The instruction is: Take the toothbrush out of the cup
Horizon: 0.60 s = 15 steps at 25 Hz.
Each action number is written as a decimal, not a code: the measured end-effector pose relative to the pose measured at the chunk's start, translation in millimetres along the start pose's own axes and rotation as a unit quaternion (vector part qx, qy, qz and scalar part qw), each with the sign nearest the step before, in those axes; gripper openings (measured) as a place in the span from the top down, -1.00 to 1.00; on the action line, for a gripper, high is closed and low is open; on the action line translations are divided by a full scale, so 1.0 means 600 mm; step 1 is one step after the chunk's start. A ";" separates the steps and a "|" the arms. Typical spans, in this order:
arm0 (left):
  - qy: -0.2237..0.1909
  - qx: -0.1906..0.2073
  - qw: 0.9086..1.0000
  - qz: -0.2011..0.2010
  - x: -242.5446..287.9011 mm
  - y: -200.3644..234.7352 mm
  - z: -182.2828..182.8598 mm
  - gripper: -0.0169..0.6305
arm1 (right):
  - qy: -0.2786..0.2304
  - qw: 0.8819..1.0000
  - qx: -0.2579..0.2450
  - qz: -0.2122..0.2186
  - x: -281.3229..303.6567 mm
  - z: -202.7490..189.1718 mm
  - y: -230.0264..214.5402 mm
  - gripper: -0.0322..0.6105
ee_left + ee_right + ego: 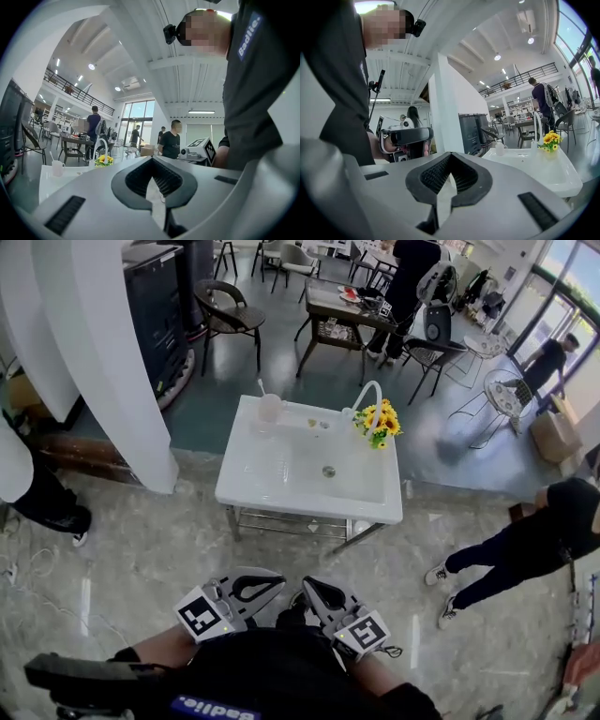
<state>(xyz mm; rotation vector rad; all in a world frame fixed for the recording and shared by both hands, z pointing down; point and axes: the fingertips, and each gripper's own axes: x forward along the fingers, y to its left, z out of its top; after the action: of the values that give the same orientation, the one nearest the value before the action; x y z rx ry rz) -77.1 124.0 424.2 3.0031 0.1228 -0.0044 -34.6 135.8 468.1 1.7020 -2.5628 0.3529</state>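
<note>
At the basin's (281,474) eleven o'clock corner stands the cup (270,410), apparently holding the toothbrush (262,387); left gripper (277,585) and right gripper (307,585) (both clenched, empty) hang at six o'clock.

The toothbrush (261,386) shows only as a thin pale stick above the cup (269,409). Its lower part is hidden inside, and its bristle end is too small to make out. In the right gripper view the cup (500,149) is a tiny white shape, too small to tell what stands in it. The left gripper (152,158) blocks the near part of the bench (47,182) in its own view. In the head view the holder's dark torso hides the rear of the left gripper and of the right gripper (314,590). A bystander (42,498) is cut off by the left edge, and another person (525,549) by the right.
</note>
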 end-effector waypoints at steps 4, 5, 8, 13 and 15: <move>0.007 0.005 1.000 0.013 0.012 0.027 -0.003 0.95 | -0.007 1.000 0.000 0.011 0.019 0.004 -0.024 0.90; 0.009 0.007 1.000 0.017 0.017 0.033 -0.003 0.94 | -0.008 1.000 0.002 0.015 0.023 0.005 -0.030 0.90; 0.010 0.010 1.000 0.028 0.035 0.051 -0.002 0.94 | -0.011 1.000 0.002 0.027 0.032 0.003 -0.055 0.90; 0.010 0.000 0.999 0.054 0.085 0.101 -0.003 0.95 | -0.013 0.999 0.005 0.047 0.054 0.006 -0.124 0.90; 0.008 -0.003 0.998 0.062 0.108 0.122 -0.001 0.95 | -0.013 0.998 0.007 0.053 0.061 0.008 -0.155 0.90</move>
<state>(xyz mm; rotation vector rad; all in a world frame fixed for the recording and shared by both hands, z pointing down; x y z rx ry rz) -6.6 57.3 433.8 3.0003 -0.0617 0.0322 36.2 67.0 484.5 1.5898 -2.6823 0.3574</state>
